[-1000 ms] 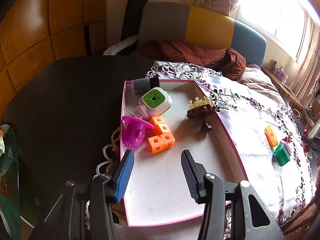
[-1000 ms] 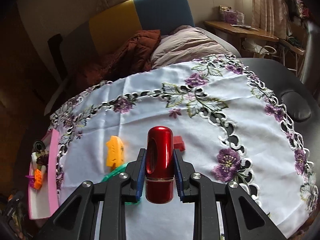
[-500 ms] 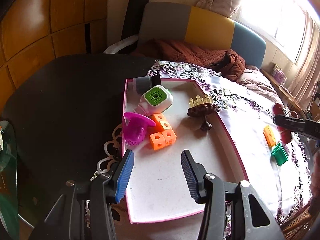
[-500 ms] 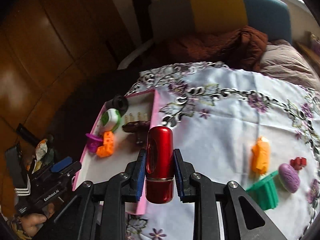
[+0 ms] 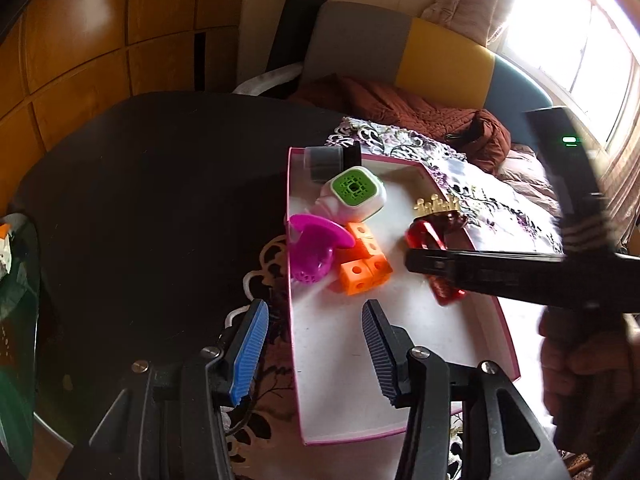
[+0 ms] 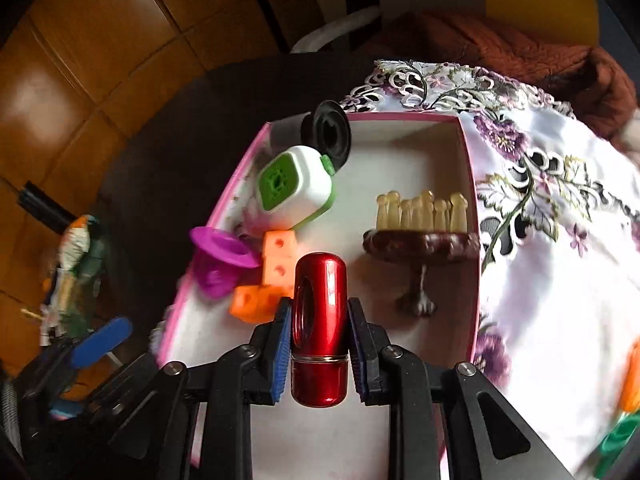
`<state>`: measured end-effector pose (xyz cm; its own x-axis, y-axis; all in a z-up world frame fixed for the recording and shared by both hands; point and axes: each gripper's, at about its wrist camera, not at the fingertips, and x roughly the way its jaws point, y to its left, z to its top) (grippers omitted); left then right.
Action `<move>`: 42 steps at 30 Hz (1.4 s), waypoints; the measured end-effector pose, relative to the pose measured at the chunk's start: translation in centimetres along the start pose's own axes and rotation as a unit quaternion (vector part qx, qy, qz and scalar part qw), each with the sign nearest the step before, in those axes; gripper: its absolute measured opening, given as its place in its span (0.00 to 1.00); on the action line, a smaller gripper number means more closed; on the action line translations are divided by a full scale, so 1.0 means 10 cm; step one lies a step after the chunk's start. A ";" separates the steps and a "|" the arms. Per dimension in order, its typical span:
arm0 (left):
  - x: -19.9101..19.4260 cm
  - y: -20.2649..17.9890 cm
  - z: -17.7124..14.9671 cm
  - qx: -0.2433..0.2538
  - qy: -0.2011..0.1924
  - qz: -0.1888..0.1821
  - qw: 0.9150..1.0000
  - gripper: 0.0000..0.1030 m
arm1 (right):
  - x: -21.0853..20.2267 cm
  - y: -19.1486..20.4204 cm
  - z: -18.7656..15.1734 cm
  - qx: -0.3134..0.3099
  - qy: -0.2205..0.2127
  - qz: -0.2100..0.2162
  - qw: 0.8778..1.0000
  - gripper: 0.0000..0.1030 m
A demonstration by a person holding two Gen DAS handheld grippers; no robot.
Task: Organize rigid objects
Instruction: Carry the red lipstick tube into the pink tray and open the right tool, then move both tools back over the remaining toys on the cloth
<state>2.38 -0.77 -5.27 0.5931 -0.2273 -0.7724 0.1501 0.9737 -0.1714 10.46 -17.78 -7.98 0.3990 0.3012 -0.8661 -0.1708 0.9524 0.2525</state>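
Note:
My right gripper (image 6: 320,312) is shut on a shiny red cylinder (image 6: 320,320) and hangs above the middle of the pink-rimmed white tray (image 6: 468,200). The left wrist view shows that gripper (image 5: 424,264) reaching in from the right with the red cylinder (image 5: 424,236) over the tray (image 5: 292,280). In the tray lie a green-and-white cube (image 5: 356,196), a grey-black cylinder (image 5: 326,162), a magenta cup (image 5: 312,248), orange blocks (image 5: 364,264) and a brown stand with cream pegs (image 6: 420,240). Over the tray's near left rim my left gripper (image 5: 316,344) stands open and holds nothing.
The tray lies half on a black table (image 5: 140,200) and half on a floral cloth (image 6: 540,240). A parrot figurine (image 6: 80,256) stands off the table's left. An orange piece (image 6: 632,376) and a green piece (image 6: 616,436) lie on the cloth. A hand (image 5: 580,360) holds the right gripper.
The right gripper has swung with the red cylinder from over the cloth leftwards to above the tray, and has come into the left wrist view. The left gripper has drifted slightly.

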 end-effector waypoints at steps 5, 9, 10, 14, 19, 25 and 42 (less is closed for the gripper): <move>0.02 0.04 -0.01 -0.004 0.002 0.001 1.000 0.48 | 0.19 -0.01 0.06 -0.003 0.007 -0.023 1.000 0.26; 0.03 0.06 -0.01 -0.008 0.004 0.002 1.000 0.48 | 0.14 -0.04 0.05 -0.002 0.003 -0.017 1.000 0.26; 0.03 0.06 -0.01 -0.008 0.003 0.003 1.000 0.48 | 0.11 -0.04 0.04 -0.002 0.001 -0.013 1.000 0.26; 0.01 0.06 -0.01 -0.010 0.002 0.005 1.000 0.48 | -0.06 0.00 -0.06 -0.006 -0.016 -0.002 1.000 0.33; -0.01 0.03 0.00 -0.006 -0.001 0.006 1.000 0.48 | -0.27 0.04 -0.20 -0.014 -0.043 -0.004 0.999 0.34; -0.06 -0.02 0.00 0.002 -0.004 0.006 1.000 0.48 | -0.46 0.05 -0.34 -0.019 -0.067 -0.019 0.997 0.37; -0.13 -0.23 -0.02 0.036 -0.007 0.003 0.999 0.48 | -1.08 -0.52 -0.55 0.025 -0.133 -0.070 0.988 0.64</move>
<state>1.17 -2.69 -4.02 0.6055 -0.2218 -0.7644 0.2019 0.9718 -0.1220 2.06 -26.26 -2.36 0.6402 0.1617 -0.7510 -0.0551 0.9847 0.1651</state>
